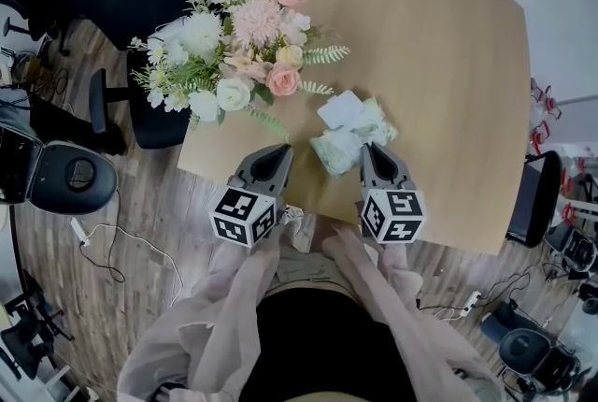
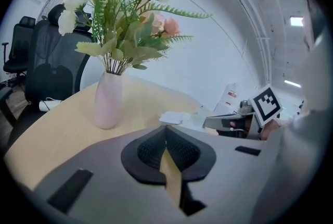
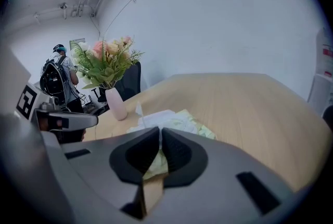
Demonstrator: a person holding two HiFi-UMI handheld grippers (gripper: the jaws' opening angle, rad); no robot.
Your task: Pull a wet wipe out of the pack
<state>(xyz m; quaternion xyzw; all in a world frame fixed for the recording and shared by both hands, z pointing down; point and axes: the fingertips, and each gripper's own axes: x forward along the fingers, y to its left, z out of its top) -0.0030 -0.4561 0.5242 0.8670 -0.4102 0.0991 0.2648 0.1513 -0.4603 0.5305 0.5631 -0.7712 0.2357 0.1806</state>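
The wet wipe pack (image 1: 348, 140), pale green with a white flap (image 1: 341, 108) raised on top, lies near the table's front edge. My right gripper (image 1: 366, 150) is at the pack's right near corner. In the right gripper view its jaws (image 3: 160, 132) stand almost together, with the pack's (image 3: 177, 121) pale green edge showing in the narrow slit between them. My left gripper (image 1: 280, 150) hovers to the pack's left, apart from it. Its pads (image 2: 166, 129) meet with nothing between them. From there the pack (image 2: 179, 117) lies ahead to the right.
A pink vase of artificial flowers (image 1: 238, 54) stands on the wooden table (image 1: 439, 64), left of the pack. Office chairs (image 1: 70, 176) and cables are on the floor at the left. A person (image 3: 60, 77) stands in the background of the right gripper view.
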